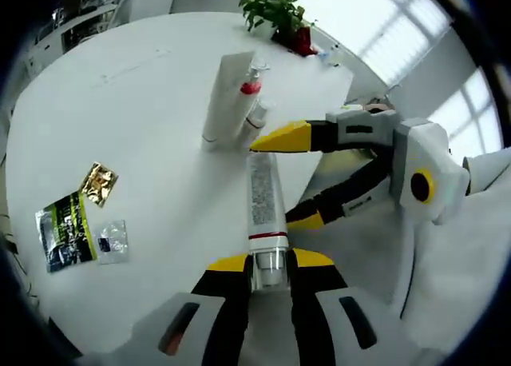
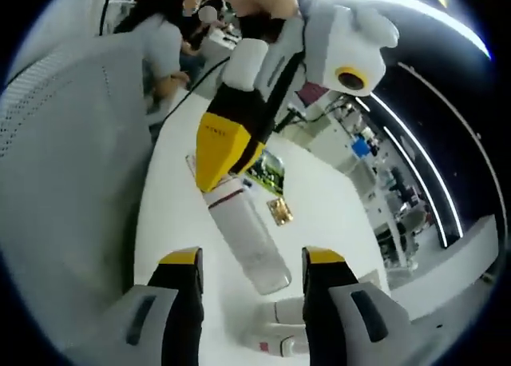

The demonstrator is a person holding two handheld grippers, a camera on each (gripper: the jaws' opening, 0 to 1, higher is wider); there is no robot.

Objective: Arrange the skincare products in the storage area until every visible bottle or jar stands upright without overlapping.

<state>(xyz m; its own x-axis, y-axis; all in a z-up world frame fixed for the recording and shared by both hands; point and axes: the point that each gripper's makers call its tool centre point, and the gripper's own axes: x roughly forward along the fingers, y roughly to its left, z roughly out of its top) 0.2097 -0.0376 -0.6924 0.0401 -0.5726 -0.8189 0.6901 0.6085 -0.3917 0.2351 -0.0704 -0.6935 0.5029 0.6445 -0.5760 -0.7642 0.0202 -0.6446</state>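
The left tongs (image 1: 267,262) are clamped on the cap end of a white tube (image 1: 262,200) (red band near the cap), held above the counter (image 1: 144,126). The right tongs (image 2: 251,258) stand apart, flanking the tube's far end. Further bottles (image 1: 235,102) stand beyond.

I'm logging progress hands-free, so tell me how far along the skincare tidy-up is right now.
Done: a tall white tube and a red-capped white bottle stand upright together on the round white table.

In hand: the left tool is shut on the cap end of a long white tube with a red band; the right tool is open around its far end.

Left: standing that tube up. Three flat sachets lie aside.
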